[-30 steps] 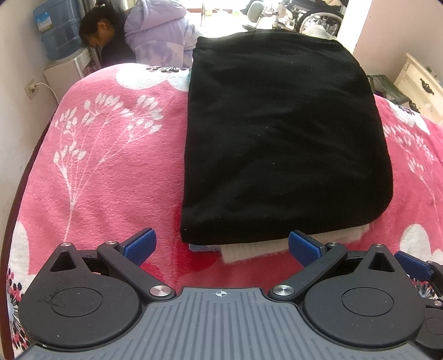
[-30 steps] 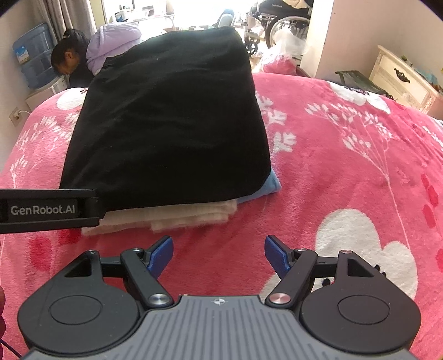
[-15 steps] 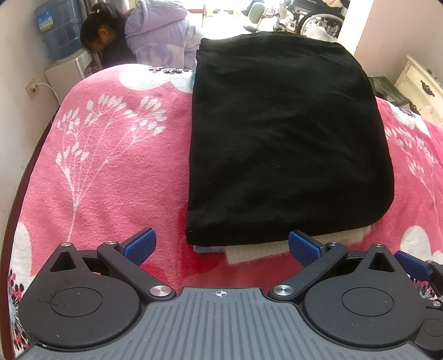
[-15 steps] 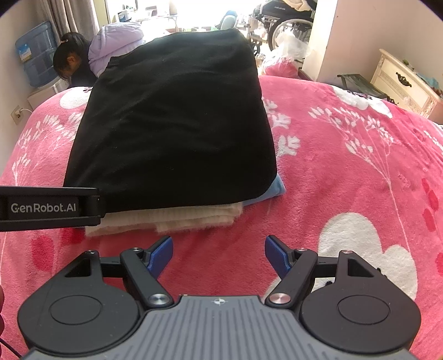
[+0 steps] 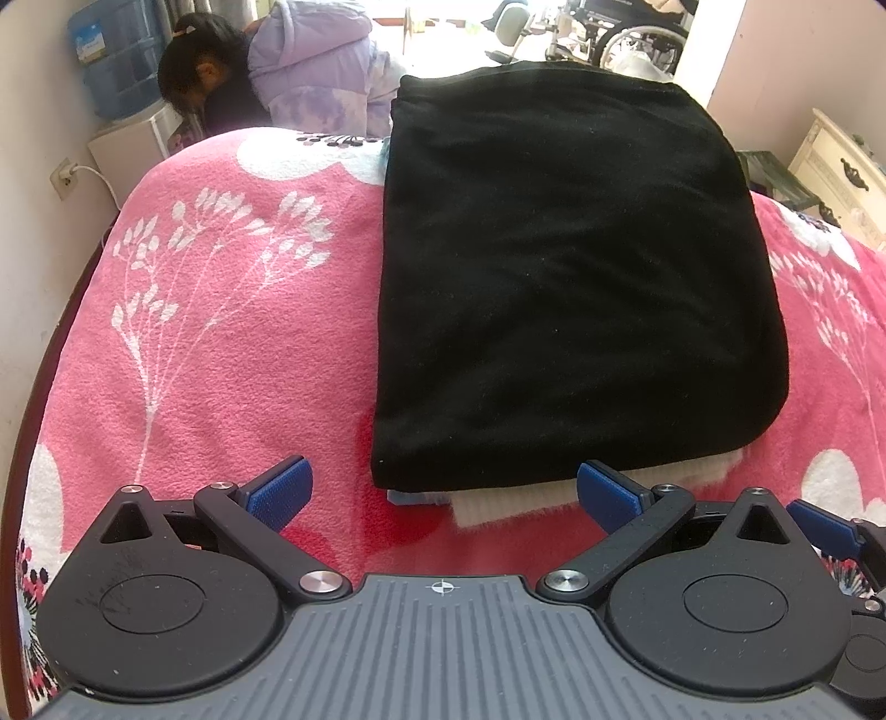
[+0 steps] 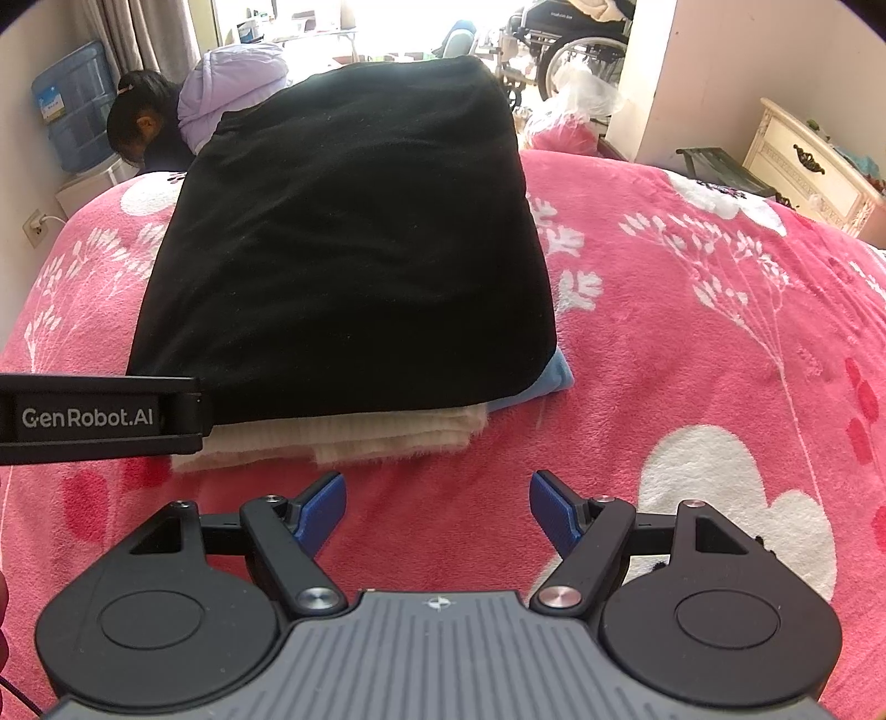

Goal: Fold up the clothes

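Observation:
A folded black garment lies on top of a stack on the pink floral blanket. Under it show a folded cream garment and a light blue one. My left gripper stands open just short of the stack's near edge, nothing between its fingers. My right gripper is open too, in front of the stack's near right corner, apart from it. The left gripper's body shows at the left of the right wrist view.
A person in a lilac jacket bends over beyond the far edge of the bed. A blue water bottle stands at the far left, a cream dresser at the right, a wheelchair behind.
Both grippers have drifted slightly left, so the stack sits a little further right in both views. The clothes have not moved and both grippers stay open.

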`<state>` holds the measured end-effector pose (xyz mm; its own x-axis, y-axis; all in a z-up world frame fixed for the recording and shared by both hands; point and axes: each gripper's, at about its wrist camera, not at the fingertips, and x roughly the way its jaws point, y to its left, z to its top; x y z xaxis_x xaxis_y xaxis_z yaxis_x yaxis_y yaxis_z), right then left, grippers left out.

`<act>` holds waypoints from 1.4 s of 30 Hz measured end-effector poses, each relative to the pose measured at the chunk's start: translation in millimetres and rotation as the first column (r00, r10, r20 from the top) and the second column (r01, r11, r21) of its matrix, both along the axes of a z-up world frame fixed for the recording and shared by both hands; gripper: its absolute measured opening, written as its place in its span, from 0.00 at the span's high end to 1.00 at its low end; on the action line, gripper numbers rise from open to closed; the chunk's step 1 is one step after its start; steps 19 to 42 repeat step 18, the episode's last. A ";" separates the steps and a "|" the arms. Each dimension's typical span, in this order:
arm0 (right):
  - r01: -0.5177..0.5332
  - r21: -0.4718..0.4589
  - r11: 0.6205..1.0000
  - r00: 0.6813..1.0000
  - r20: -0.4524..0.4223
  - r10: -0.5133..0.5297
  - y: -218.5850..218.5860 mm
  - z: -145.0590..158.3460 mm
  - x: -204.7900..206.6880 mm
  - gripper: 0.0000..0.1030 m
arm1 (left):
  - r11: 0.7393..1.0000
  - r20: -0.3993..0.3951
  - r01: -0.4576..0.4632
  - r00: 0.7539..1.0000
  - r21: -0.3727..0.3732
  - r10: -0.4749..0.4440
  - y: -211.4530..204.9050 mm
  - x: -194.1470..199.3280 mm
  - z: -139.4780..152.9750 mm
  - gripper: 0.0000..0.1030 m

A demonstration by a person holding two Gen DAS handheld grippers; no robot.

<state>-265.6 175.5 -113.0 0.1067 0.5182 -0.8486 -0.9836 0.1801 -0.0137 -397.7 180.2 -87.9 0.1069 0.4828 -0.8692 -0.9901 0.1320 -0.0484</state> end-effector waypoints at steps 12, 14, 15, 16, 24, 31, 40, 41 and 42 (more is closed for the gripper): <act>-0.001 -0.002 1.000 1.000 0.000 0.001 0.1 -1.3 -0.6 0.26 | 1.000 0.001 0.001 1.000 -0.002 -0.001 0.1 -0.2 -0.4 0.00; -0.001 -0.003 1.000 1.000 0.000 0.001 0.1 -1.5 -0.7 0.26 | 1.000 0.001 0.001 1.000 -0.003 -0.001 0.0 -0.1 -0.5 0.00; -0.001 -0.003 1.000 1.000 0.000 0.001 0.0 -1.5 -0.9 0.26 | 1.000 0.001 0.001 1.000 -0.004 -0.001 0.1 -0.1 -0.5 0.00; -0.001 -0.004 1.000 1.000 0.000 0.001 0.0 -1.6 -1.0 0.26 | 1.000 0.000 0.000 1.000 -0.005 0.000 0.2 -0.2 -0.6 0.00; -0.002 -0.005 1.000 1.000 0.000 0.001 -0.1 -1.7 -1.3 0.26 | 1.000 -0.002 -0.001 1.000 -0.005 0.001 0.4 -0.4 -0.8 0.00; -0.002 -0.005 1.000 1.000 0.000 0.001 -0.1 -1.7 -1.3 0.26 | 1.000 -0.002 -0.001 1.000 -0.005 0.001 0.4 -0.4 -0.8 0.00; -0.002 -0.005 1.000 1.000 0.000 0.001 -0.1 -1.7 -1.3 0.26 | 1.000 -0.002 -0.001 1.000 -0.005 0.001 0.4 -0.4 -0.8 0.00; -0.002 -0.005 1.000 1.000 0.000 0.001 -0.1 -1.7 -1.3 0.26 | 1.000 -0.002 -0.001 1.000 -0.005 0.001 0.4 -0.4 -0.8 0.00; -0.002 -0.005 1.000 1.000 0.000 0.001 -0.1 -1.7 -1.3 0.26 | 1.000 -0.002 -0.001 1.000 -0.005 0.001 0.4 -0.4 -0.8 0.00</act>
